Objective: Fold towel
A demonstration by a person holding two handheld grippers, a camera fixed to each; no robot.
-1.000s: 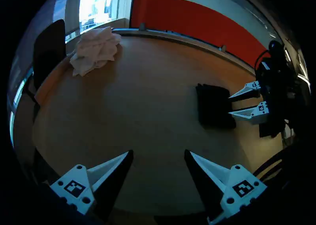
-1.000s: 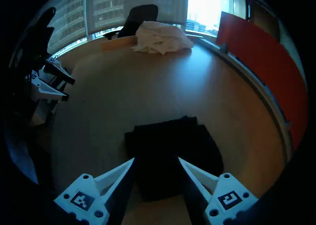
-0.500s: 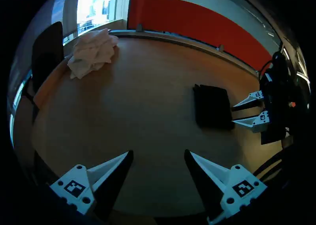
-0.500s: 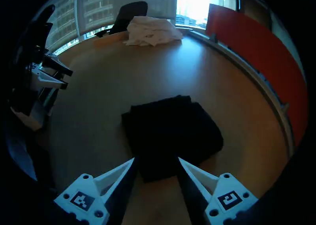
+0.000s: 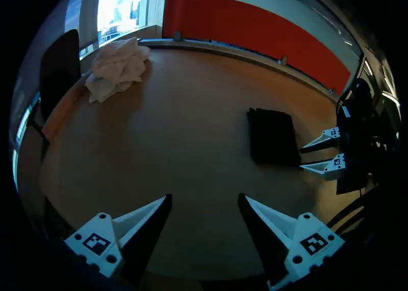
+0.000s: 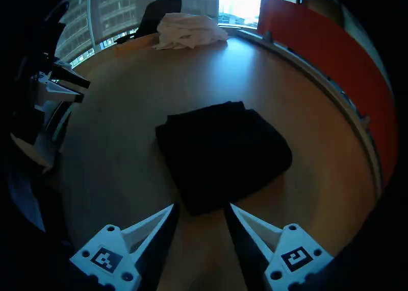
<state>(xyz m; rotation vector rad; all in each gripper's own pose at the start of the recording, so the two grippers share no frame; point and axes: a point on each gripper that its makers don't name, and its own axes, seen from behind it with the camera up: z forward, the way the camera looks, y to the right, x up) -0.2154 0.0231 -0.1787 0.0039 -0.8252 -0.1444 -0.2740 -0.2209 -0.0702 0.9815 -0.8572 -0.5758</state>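
The bench (image 5: 178,127) is a broad wooden top, and most of it lies bare between the two grippers. Along its far side runs a raised edge strip with a red panel (image 5: 255,30) behind it. At the far left corner a bright window (image 5: 120,7) and a dark chair (image 5: 58,66) stand just beyond the rim.

The black towel (image 6: 223,150) lies flat as a thick folded rectangle, well in from every edge, with open wood on all sides. A heap of white cloths (image 5: 116,66) sits near the far corner by the chair, well apart from the towel.

The right gripper (image 6: 201,205) has its fingers apart. In the right gripper view the towel's near corner lies just ahead of the tips, and they do not clamp it. In the left gripper view its fingers point at the towel's short edge, just beside it.

The left gripper (image 5: 204,196) is spread wide over bare wood, holding nothing, well apart from the towel.
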